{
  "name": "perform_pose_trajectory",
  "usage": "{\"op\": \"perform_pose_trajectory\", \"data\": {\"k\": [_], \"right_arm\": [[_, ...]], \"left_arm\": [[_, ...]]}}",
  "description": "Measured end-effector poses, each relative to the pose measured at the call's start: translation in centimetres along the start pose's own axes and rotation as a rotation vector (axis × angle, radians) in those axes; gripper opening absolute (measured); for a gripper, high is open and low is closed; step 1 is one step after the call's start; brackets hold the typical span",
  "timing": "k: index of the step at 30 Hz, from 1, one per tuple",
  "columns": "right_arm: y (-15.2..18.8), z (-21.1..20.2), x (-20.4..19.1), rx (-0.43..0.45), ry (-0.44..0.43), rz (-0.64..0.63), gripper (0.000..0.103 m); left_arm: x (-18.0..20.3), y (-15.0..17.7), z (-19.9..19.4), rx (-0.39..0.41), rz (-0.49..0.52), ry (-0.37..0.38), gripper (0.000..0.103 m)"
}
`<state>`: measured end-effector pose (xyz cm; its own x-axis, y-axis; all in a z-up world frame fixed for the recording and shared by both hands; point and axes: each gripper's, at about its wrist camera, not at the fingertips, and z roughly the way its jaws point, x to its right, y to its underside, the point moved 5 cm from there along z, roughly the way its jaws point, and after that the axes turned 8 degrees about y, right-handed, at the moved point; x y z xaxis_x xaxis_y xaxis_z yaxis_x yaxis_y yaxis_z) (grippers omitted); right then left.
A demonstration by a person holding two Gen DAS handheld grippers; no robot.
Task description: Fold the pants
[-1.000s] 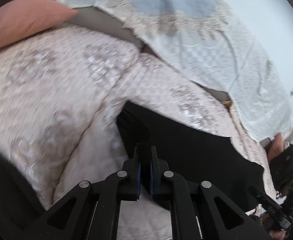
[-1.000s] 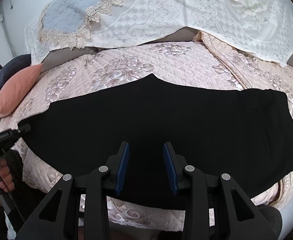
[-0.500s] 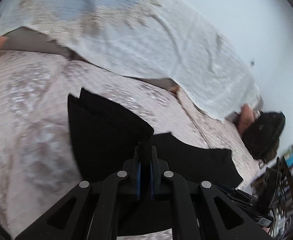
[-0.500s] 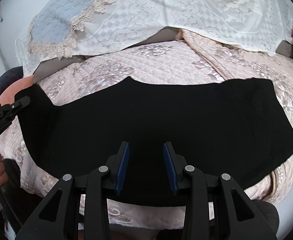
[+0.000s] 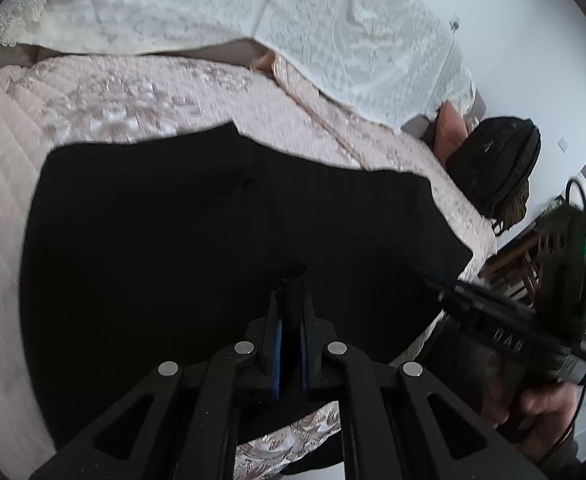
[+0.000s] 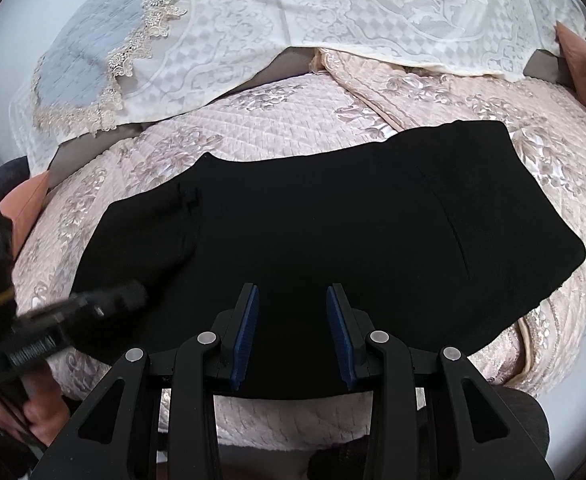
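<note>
Carried over since 0.5 s ago: pants (image 6: 333, 232) leg end, now folded toward 3 o'clock | left gripper (image 5: 291, 304) clamped on hem | right gripper (image 6: 292, 312) agape, empty | limp, light cloth; pinch edges.

Bed (image 6: 285, 120) with pink quilted cover; white lace spread (image 6: 373, 12) behind it; plain white wall (image 5: 533, 40) beyond the bed.

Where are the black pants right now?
The black pants lie spread on the pink quilt in front of the lace cover; the left gripper pinches one end, partly folded over.
</note>
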<state>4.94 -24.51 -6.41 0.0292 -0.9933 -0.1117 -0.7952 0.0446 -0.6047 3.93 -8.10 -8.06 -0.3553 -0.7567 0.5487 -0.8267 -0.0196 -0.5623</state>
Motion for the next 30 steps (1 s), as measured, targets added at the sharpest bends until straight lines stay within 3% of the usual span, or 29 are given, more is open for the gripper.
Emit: {"op": "perform_pose_trajectory", "data": {"k": [5, 9, 12, 14, 19, 23, 30], "right_arm": [[-0.1, 0.4, -0.6, -0.011, -0.026, 0.001, 0.036], [-0.4, 0.3, -1.6, -0.012, -0.082, 0.004, 0.036], [-0.5, 0.5, -2.5, -0.028, -0.153, 0.02, 0.036], [-0.5, 1.0, -3.5, -0.055, -0.219, 0.029, 0.036], [-0.2, 3.2, -6.3, -0.139, -0.313, 0.007, 0.036], [-0.2, 4.1, -7.4, -0.162, -0.302, -0.02, 0.037], [-0.7, 5.2, -7.6, -0.151, -0.301, -0.005, 0.037]], "left_arm": [[0.3, 0.1, -0.6, -0.023, 0.015, 0.045, 0.009], [0.8, 0.0, -3.0, 0.018, 0.045, 0.058, 0.027], [0.4, -0.3, -5.8, 0.084, 0.039, 0.057, 0.03], [-0.8, -0.8, -7.1, 0.124, 0.01, 0.014, 0.033], [-6.0, -1.7, -8.5, 0.168, -0.054, -0.201, 0.033], [-8.4, -1.5, -8.2, 0.155, -0.089, -0.252, 0.033], [-8.8, -0.5, -6.4, 0.122, -0.086, -0.252, 0.033]]}}
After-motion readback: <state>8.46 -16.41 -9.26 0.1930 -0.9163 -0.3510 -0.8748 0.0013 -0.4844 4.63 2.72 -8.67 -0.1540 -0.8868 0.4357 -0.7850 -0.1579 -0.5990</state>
